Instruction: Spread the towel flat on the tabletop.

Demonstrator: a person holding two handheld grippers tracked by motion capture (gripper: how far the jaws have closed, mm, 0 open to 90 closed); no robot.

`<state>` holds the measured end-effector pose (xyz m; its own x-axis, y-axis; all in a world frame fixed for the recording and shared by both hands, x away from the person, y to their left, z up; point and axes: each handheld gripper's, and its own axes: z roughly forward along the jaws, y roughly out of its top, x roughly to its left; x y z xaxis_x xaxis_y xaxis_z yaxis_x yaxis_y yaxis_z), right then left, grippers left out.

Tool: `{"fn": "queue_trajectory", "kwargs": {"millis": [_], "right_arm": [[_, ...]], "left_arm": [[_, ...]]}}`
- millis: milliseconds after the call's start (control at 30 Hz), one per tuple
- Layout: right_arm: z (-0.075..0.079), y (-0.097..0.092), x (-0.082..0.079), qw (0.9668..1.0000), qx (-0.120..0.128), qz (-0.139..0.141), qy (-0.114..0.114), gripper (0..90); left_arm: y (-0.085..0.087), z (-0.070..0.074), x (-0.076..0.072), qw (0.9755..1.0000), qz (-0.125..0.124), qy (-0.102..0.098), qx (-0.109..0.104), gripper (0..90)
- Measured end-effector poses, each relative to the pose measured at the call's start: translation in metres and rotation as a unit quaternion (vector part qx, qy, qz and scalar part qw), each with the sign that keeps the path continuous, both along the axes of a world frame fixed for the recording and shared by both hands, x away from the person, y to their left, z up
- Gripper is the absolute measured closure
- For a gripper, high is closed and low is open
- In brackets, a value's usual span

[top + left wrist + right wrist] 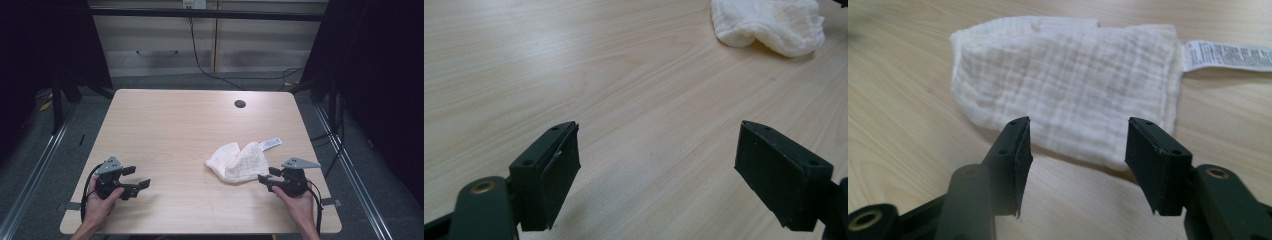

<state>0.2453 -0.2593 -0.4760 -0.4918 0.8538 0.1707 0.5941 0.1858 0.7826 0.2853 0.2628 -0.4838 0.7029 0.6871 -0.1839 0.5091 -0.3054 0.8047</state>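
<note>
Left hand-held gripper (136, 177): jaws wide, nothing between them, bare light wooden bench (165, 125) ahead. Crumpled white gauze cloth (239, 162) lies just ahead of the right hand-held gripper (1075, 160), jaws wide, empty; its gripper view reveals the cloth's printed label (1225, 55).

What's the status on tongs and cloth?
Left tongs open, on bare table. Right tongs open, just short of cloth. Cloth crumpled, untouched. Nothing in the way.

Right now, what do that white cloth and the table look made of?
White cloth: soft woven cotton gauze by the look, matte, with a crinkled grid weave and a printed care tag. Table: pale wood-grain top, smooth, probably laminate rather than solid wood.
</note>
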Motion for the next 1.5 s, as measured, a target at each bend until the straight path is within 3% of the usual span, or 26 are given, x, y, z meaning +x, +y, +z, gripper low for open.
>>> {"fn": "queue_trajectory", "kwargs": {"millis": [133, 367, 400, 700, 900, 933, 1000, 1267, 1500], "right_arm": [[0.003, 0.009, 0.012, 0.9998, -0.003, 0.02, 0.005, 43.7], [0.005, 0.017, 0.034, 0.9995, -0.01, 0.028, 0.009, 42.4], [0.006, 0.019, 0.043, 0.9994, -0.011, 0.031, 0.013, 41.5], [0.008, 0.024, 0.067, 0.999, -0.01, 0.04, 0.02, 39.4], [-0.009, 0.034, 0.075, 0.9974, -0.03, 0.048, 0.044, 39.6], [-0.014, 0.038, 0.076, 0.996, -0.046, 0.056, 0.053, 44.3], [-0.017, 0.04, 0.076, 0.9954, -0.05, 0.057, 0.058, 56.7], [-0.023, 0.046, 0.077, 0.9946, -0.049, 0.067, 0.062, 70.7], [-0.025, 0.053, 0.075, 0.9947, -0.023, 0.075, 0.067, 78.0]], "left_arm": [[-0.001, -0.002, 0.002, 1.0, 0.003, 0.002, 0.006, 18.7], [-0.001, -0.003, 0.003, 0.9999, 0.007, 0.005, 0.011, 19.2], [-0.001, -0.002, 0.003, 0.9999, 0.006, 0.006, 0.011, 19.2], [-0.002, -0.004, 0.004, 0.9998, 0.002, 0.012, 0.014, 20.1], [-0.002, -0.004, 0.003, 0.9998, 0.003, 0.01, 0.014, 19.9], [-0.001, -0.003, 0.002, 0.9999, 0.003, 0.008, 0.015, 19.9], [-0.001, -0.003, 0.002, 0.9999, 0.004, 0.008, 0.015, 19.9], [0.0, -0.003, 0.003, 0.9998, 0.013, 0.005, 0.017, 19.9], [-0.001, -0.003, 0.003, 0.9999, 0.007, 0.008, 0.013, 19.9]]}}
